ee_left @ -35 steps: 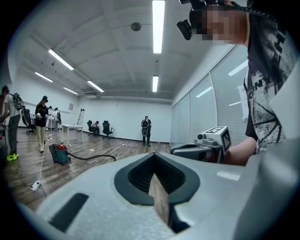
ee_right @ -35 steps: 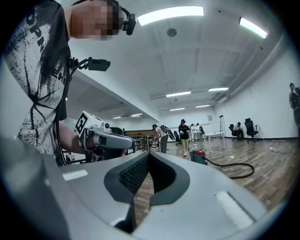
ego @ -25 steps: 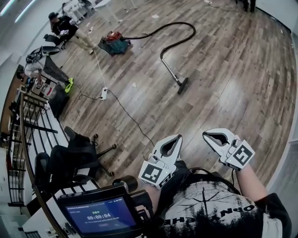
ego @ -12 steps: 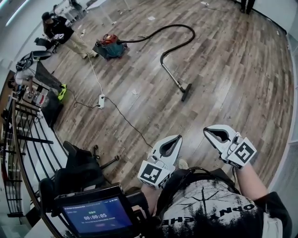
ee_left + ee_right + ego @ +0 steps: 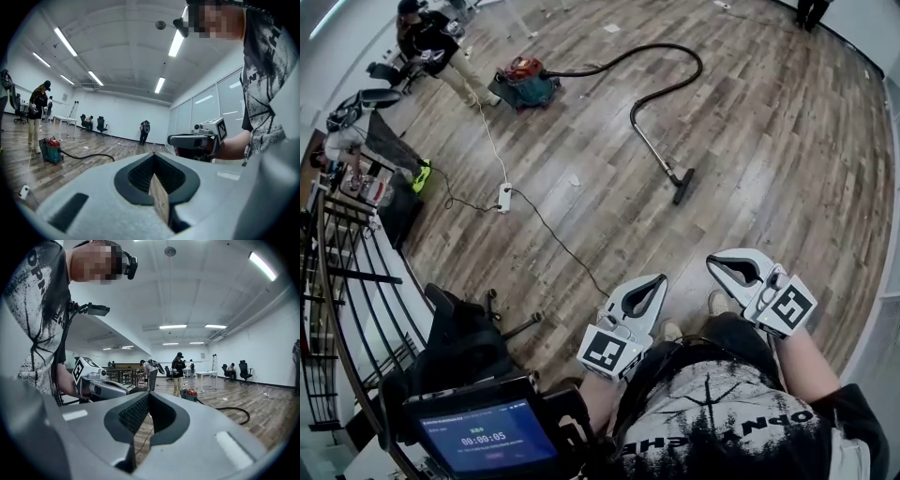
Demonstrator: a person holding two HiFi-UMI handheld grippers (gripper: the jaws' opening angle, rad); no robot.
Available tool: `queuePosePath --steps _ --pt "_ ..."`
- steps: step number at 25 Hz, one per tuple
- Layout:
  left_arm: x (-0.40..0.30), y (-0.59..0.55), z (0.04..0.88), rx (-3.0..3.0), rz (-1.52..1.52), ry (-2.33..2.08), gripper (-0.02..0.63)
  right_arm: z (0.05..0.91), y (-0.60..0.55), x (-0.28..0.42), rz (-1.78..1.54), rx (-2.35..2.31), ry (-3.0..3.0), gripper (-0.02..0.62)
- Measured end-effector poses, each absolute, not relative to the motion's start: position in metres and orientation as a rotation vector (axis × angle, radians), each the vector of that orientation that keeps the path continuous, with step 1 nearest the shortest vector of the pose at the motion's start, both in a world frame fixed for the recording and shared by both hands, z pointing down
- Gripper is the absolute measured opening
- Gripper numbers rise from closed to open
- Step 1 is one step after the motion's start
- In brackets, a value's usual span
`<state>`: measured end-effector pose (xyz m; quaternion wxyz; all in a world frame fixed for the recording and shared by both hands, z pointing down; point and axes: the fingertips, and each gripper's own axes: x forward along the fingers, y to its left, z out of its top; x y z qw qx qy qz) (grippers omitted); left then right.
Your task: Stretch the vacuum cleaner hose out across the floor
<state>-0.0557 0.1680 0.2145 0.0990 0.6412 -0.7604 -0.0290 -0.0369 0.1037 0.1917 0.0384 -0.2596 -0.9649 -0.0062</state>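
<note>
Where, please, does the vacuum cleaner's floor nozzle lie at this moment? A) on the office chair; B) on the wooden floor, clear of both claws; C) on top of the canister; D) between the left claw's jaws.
B: the floor nozzle rests on the bare wooden floor, well ahead of the person.

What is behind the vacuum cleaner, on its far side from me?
A person stands close beyond the vacuum cleaner, on the wood floor. The floor right against the cleaner's far side is hidden by its own body.
</note>
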Motion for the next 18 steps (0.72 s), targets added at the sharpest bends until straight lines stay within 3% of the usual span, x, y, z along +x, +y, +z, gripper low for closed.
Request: queuePosePath --steps 8,18 --pt "-0.098 0.153 0.229 1.784 -0.023 -2.264 0.000 0.203 0.078 -0.082 0.090 -0.861 -2.915 0.008" --pt "-0.194 0.058 0.221 1.636 0.025 -2.354 0.000 0.197 -0.014 -0.188 0.122 -1.053 -2.884 0.008"
